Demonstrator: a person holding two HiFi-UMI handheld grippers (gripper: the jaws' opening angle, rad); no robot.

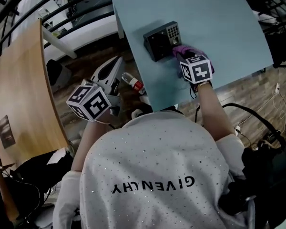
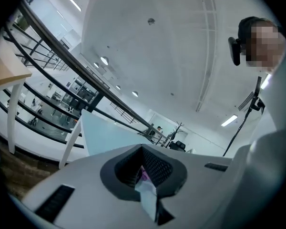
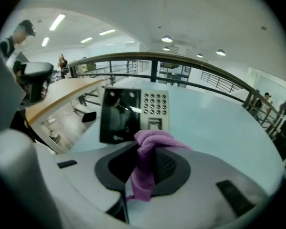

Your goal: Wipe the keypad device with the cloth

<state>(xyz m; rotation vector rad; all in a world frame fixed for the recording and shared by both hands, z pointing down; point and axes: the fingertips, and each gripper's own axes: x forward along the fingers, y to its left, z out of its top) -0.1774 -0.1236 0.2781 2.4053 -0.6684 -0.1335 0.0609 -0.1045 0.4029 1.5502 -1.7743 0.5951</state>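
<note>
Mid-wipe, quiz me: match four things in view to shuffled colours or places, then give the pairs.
1 cloth
2 keypad device
3 table
4 left gripper

A light blue
B dark, standing on the table
C off the table, shut on a pale scrap
D purple, pinched in the right gripper

Pairs: 1-D, 2-B, 3-A, 4-C

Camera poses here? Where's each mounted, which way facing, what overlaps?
Head view: on the head, steeply down at table, device; shows person's back, arms, left gripper, right gripper.
Left gripper view: on left gripper, tilted up at ceiling, railing; shows shut jaws pinching a pale scrap, person's top.
Right gripper view: on right gripper, facing device across table; shows jaws shut on cloth.
Shared: head and right gripper views both show device, cloth, table.
</note>
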